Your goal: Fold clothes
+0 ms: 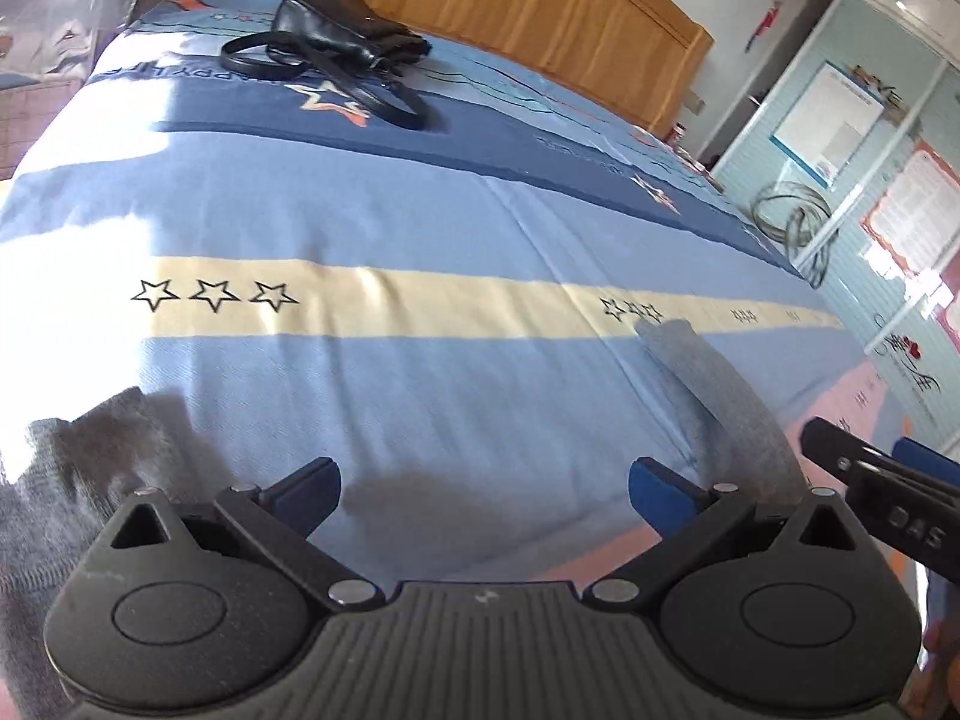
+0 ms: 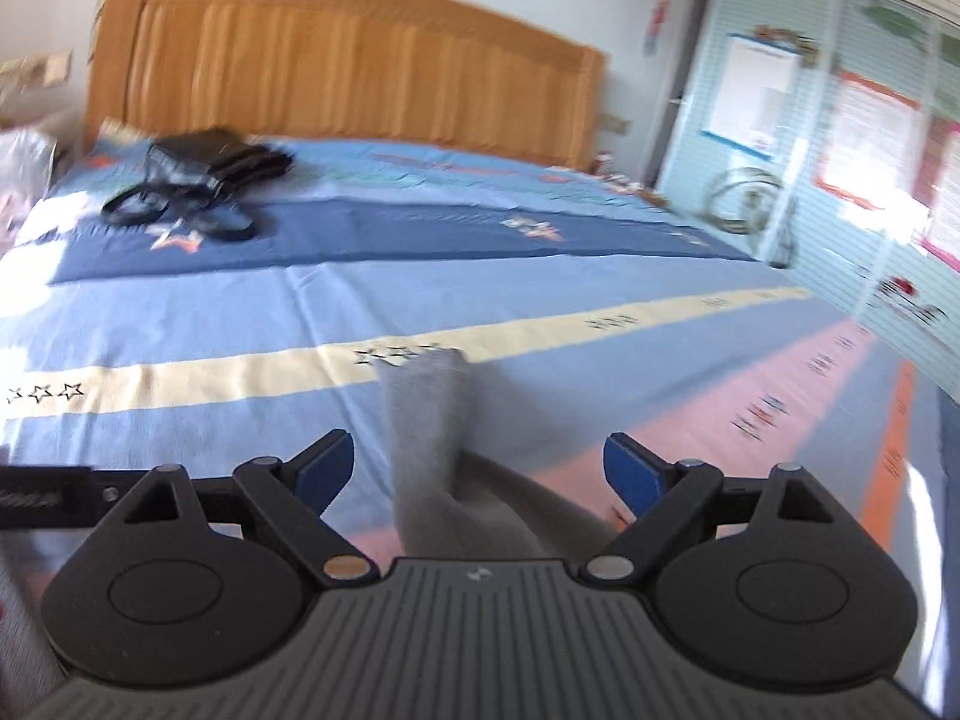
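A grey garment lies on the blue bedsheet (image 1: 372, 408). One grey part (image 1: 714, 396) stretches up toward the cream star stripe at the right, another bunched part (image 1: 78, 480) lies at the lower left. My left gripper (image 1: 485, 498) is open and empty above the sheet between the two parts. In the right wrist view the grey sleeve-like strip (image 2: 429, 444) runs up between my open right gripper (image 2: 480, 474) fingers, which do not touch it. The right gripper's side also shows in the left wrist view (image 1: 882, 498).
A black handbag (image 1: 342, 30) with a long strap lies near the wooden headboard (image 1: 540, 6). A pale blue wardrobe (image 2: 840, 138) with posters stands along the bed's right side. A plastic bag (image 1: 54, 18) sits at the far left.
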